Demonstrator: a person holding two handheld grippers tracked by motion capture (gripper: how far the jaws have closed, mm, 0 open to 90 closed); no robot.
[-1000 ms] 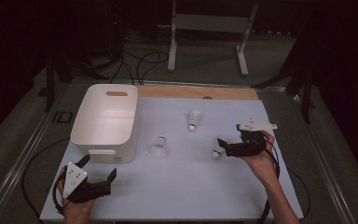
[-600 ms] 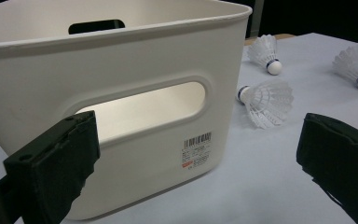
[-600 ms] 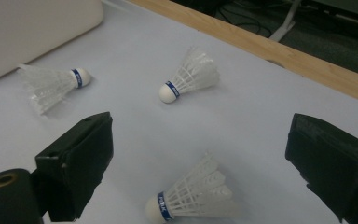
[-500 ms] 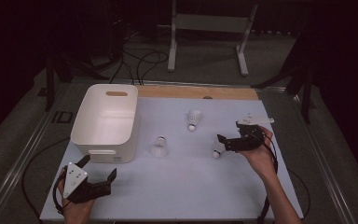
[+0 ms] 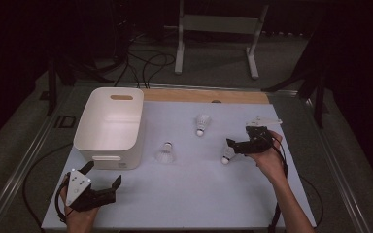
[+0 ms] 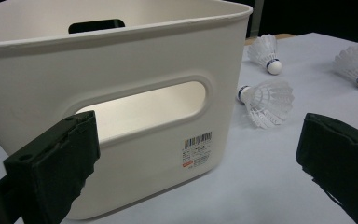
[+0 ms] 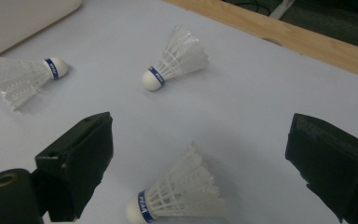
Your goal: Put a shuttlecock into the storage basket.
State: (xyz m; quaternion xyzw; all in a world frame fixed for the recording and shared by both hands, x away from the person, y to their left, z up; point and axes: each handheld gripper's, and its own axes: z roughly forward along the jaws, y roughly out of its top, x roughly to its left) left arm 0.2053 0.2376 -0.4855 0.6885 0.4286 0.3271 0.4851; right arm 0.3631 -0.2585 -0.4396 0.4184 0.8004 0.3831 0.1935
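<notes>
Three white shuttlecocks lie on the pale table (image 5: 194,194). The nearest one (image 7: 182,198) rests on the table between the spread jaws of my right gripper (image 7: 200,140), untouched; in the high view it is the shuttlecock (image 5: 228,154) just under the right gripper (image 5: 234,146), which is open. A second shuttlecock (image 5: 202,124) lies farther back and a third (image 5: 165,153) lies beside the white bin (image 5: 109,128). My left gripper (image 5: 102,175) stands open and empty near the table's front left, facing the bin wall (image 6: 121,60).
The bin has handle slots and a barcode sticker (image 6: 196,149). A wooden strip (image 5: 204,96) runs along the table's far edge. Cables and a metal stand (image 5: 213,29) are on the floor beyond. Bare tabletop stretches across the front middle.
My right gripper has shifted slightly away from the person, over the nearest shuttlecock. The left gripper and the shuttlecocks have stayed put.
</notes>
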